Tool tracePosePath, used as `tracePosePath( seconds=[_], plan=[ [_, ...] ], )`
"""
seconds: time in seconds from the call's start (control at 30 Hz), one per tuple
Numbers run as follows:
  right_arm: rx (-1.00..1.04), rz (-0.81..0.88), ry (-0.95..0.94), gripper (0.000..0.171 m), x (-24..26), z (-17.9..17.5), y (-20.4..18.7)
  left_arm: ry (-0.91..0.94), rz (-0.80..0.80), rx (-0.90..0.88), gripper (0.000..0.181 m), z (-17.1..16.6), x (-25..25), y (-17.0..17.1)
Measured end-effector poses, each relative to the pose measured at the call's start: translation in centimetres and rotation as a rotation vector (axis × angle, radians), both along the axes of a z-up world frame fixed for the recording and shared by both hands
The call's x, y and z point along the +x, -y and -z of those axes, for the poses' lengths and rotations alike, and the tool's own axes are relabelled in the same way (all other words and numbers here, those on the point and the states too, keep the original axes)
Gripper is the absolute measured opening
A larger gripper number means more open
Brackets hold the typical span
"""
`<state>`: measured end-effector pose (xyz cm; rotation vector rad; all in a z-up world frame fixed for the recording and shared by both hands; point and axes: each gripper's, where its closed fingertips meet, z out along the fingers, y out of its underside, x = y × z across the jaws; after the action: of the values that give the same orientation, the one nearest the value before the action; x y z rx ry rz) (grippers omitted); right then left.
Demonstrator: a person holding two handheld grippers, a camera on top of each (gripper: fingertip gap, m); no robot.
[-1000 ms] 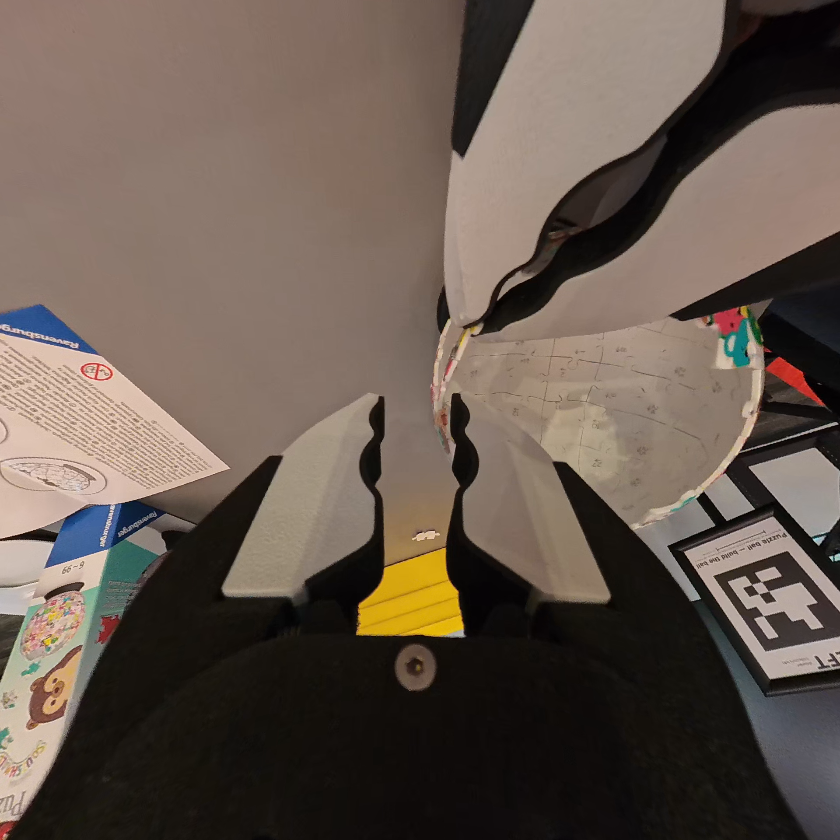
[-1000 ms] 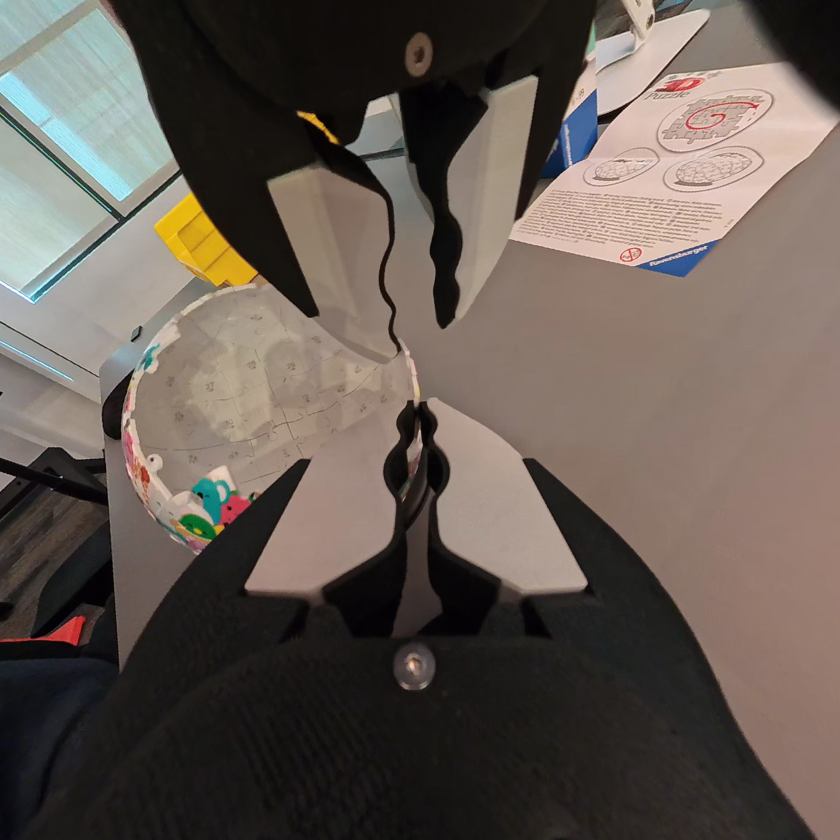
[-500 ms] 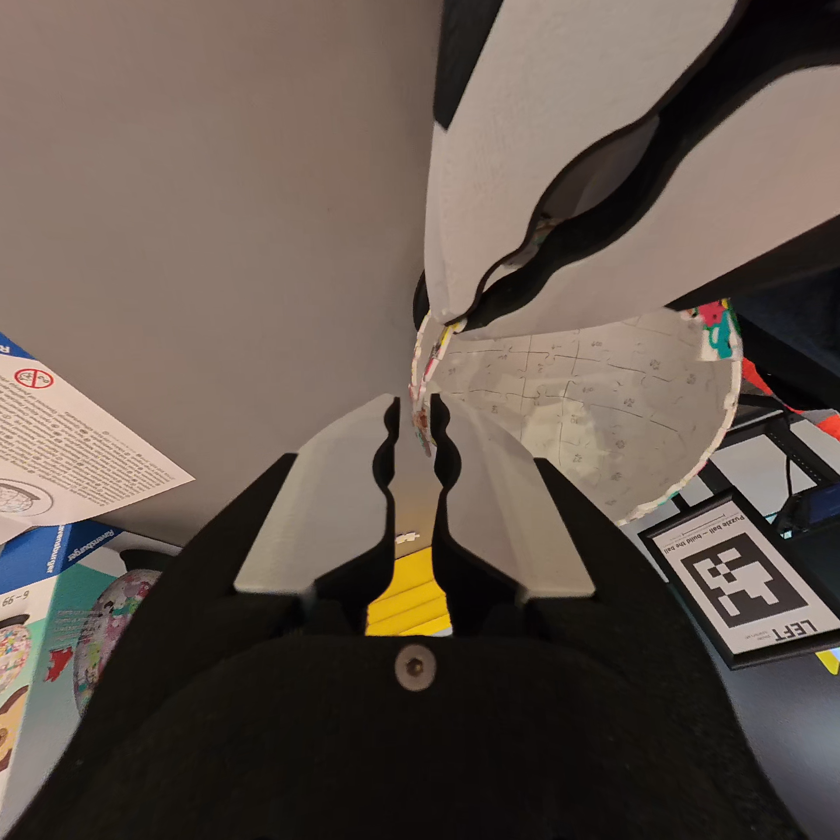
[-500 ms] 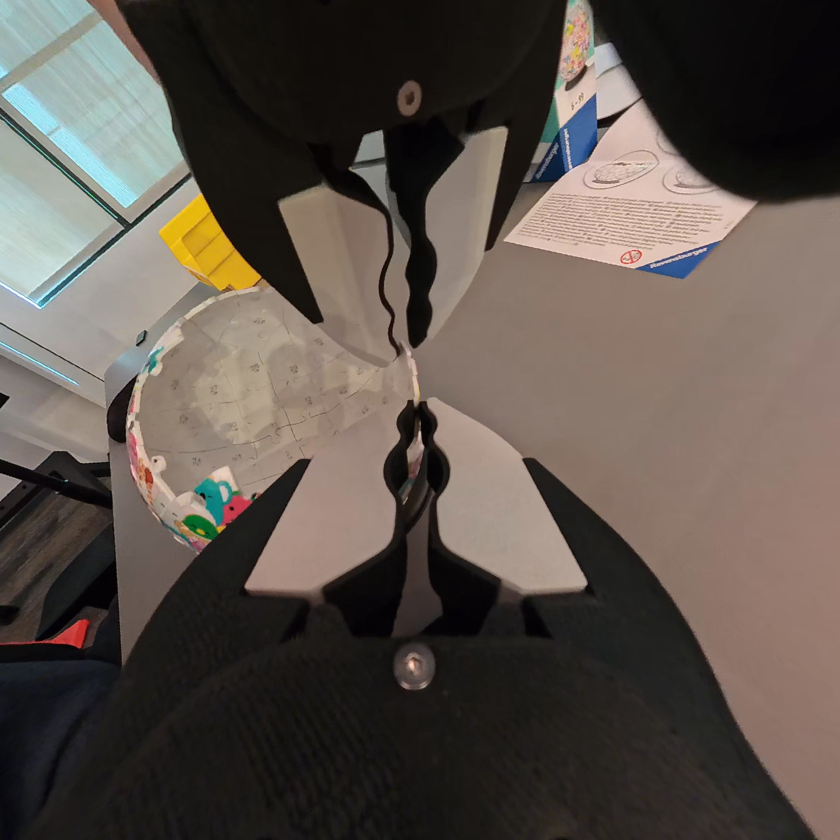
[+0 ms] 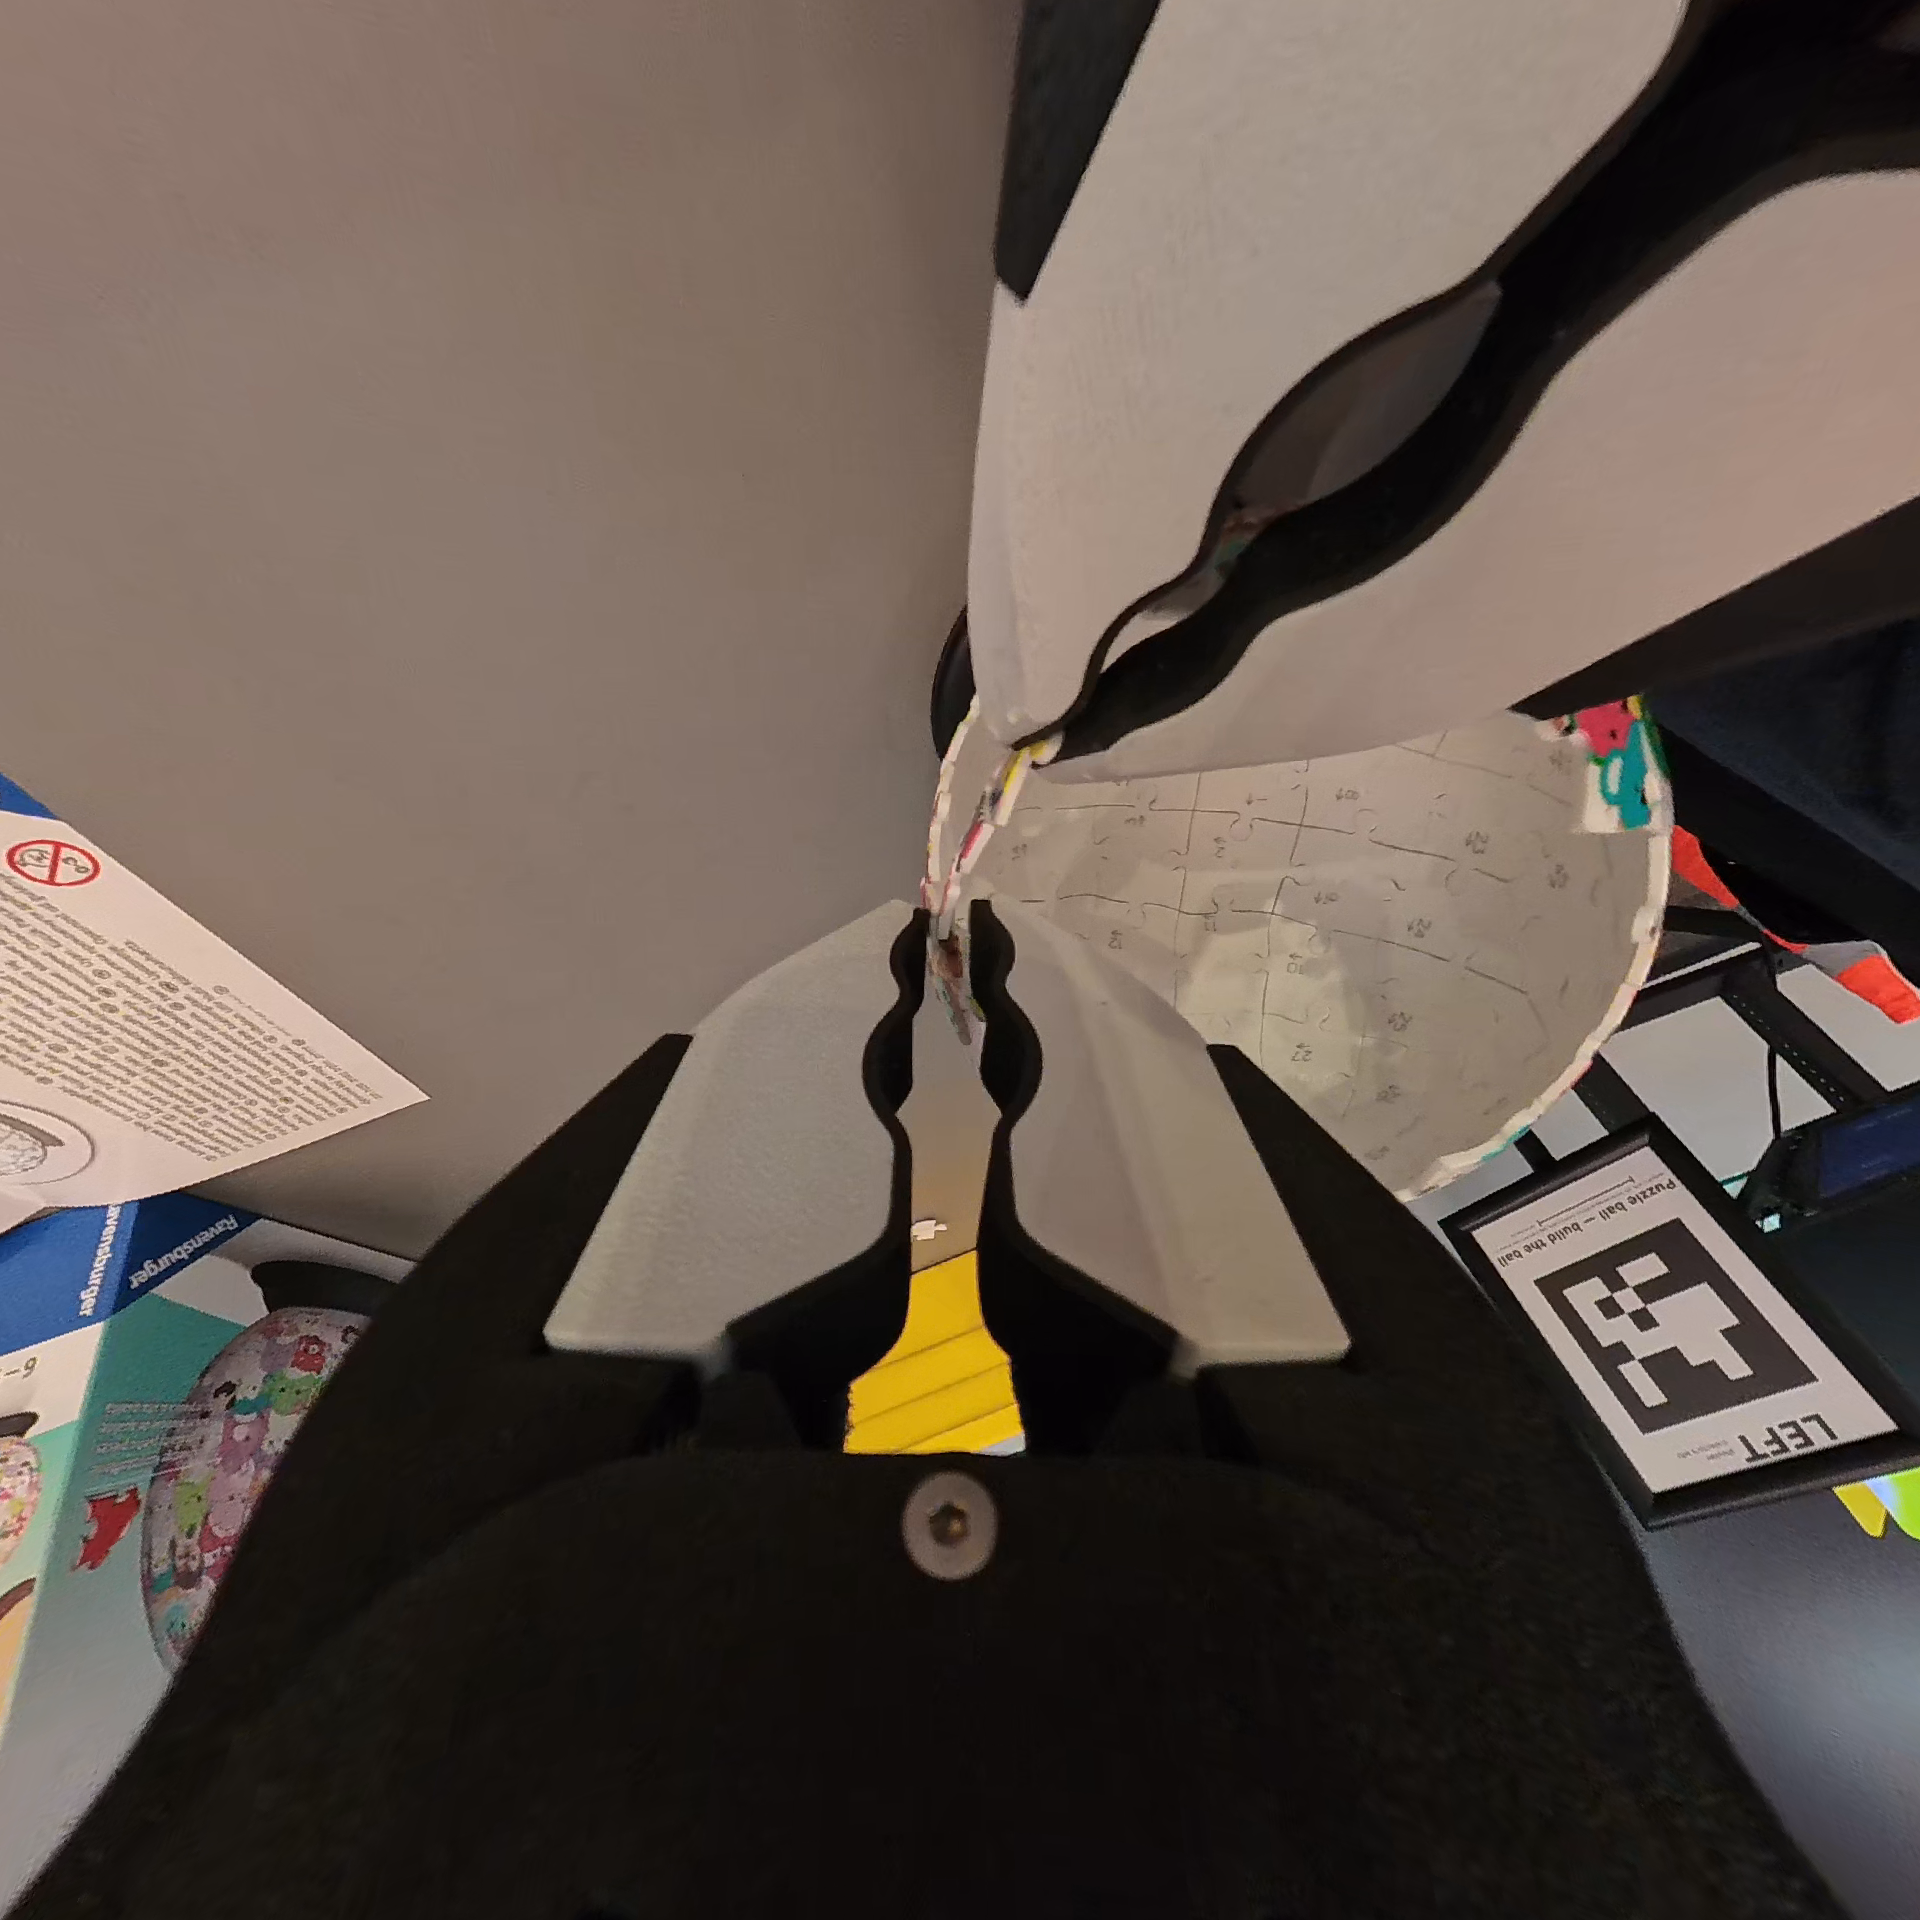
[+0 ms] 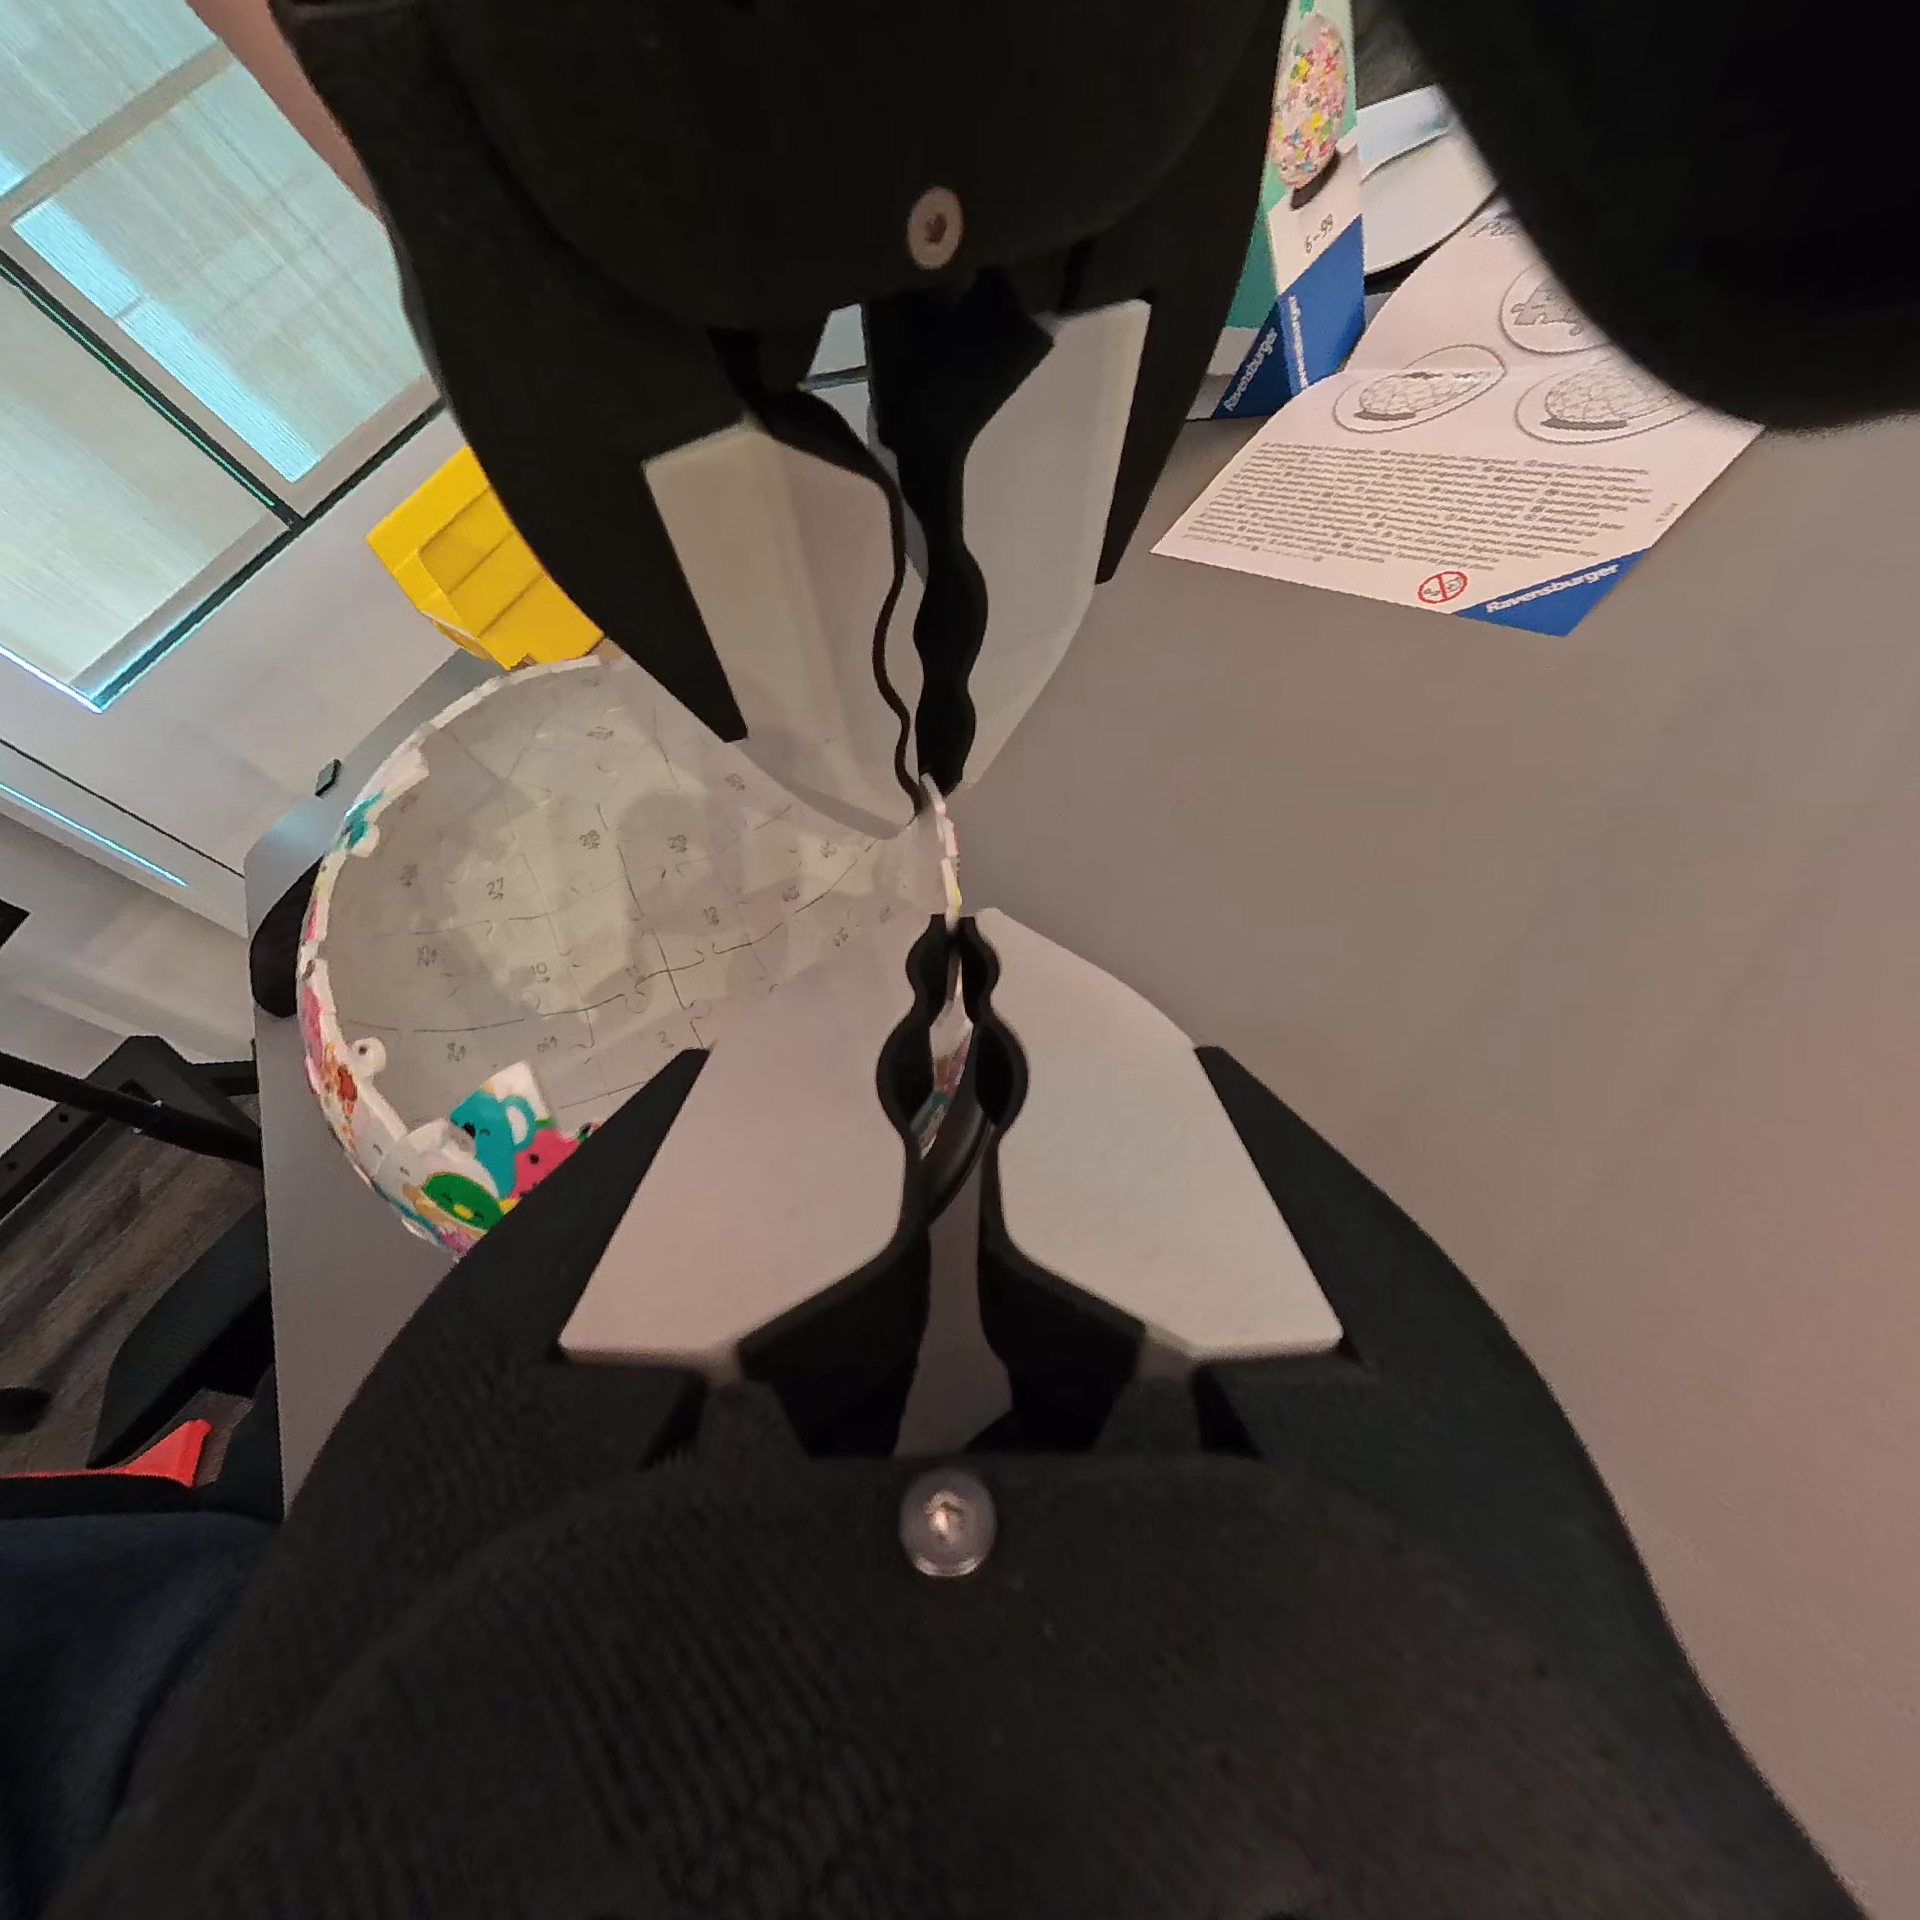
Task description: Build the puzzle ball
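Observation:
The puzzle ball is a half-built white shell [image 5: 1299,935] with colourful outer faces, held open-side toward both cameras above the grey table [image 5: 520,468]. My left gripper [image 5: 948,925] is shut on the shell's rim. My right gripper [image 6: 956,951] is shut on the same rim a short way along. In the left wrist view the right gripper [image 5: 1023,743] comes in from the upper right. In the right wrist view the shell [image 6: 582,914] is at the left and the left gripper [image 6: 930,777] comes down from above.
An instruction leaflet [image 5: 156,1018] and the puzzle box [image 5: 104,1455] lie on the table [image 6: 1455,1039]; the leaflet [image 6: 1455,499] and box [image 6: 1314,291] also show in the right wrist view. A black-framed marker card [image 5: 1683,1340] and a yellow bin [image 6: 478,561] are nearby. The grippers are tip to tip, or close to it.
My left gripper has moved in to the shell's rim and its fingers have closed on it. My right gripper has kept its hold on the rim.

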<state>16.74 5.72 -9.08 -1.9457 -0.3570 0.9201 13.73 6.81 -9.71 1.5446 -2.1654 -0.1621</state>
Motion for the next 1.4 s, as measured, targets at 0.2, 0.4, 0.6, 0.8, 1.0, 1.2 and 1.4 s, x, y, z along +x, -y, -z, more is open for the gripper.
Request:
tracePosePath(
  seconds=[0.2,0.4,0.6,0.8,1.0,1.2,1.4],
  plan=[
    [0.001,0.005,-0.001,0.002,0.05,-0.01,-0.02,0.010,-0.012,0.014,0.010,-0.01,0.04,0.02],
    [0.016,0.015,0.001,0.002,0.10,-0.17,0.01,0.010,0.001,0.033,0.015,-0.08,0.01,-0.26],
    [0.017,0.013,-0.008,0.002,0.06,-0.24,-0.02,-0.003,0.016,0.025,0.007,-0.11,-0.14,-0.09],
    [0.024,0.006,-0.017,0.002,-0.06,-0.43,-0.04,-0.012,0.022,0.025,0.007,-0.13,-0.27,-0.13],
    [0.017,-0.005,-0.022,0.002,-0.18,-0.36,-0.05,-0.006,0.033,0.035,0.006,0.01,-0.25,-0.31],
    [0.007,-0.023,-0.021,0.002,-0.36,-0.26,0.02,-0.004,0.049,0.033,0.004,0.19,-0.42,-0.32],
    [-0.007,-0.056,-0.031,0.002,-0.64,-0.20,0.16,-0.019,0.038,0.031,0.005,0.20,-0.72,-0.27]
  ],
)
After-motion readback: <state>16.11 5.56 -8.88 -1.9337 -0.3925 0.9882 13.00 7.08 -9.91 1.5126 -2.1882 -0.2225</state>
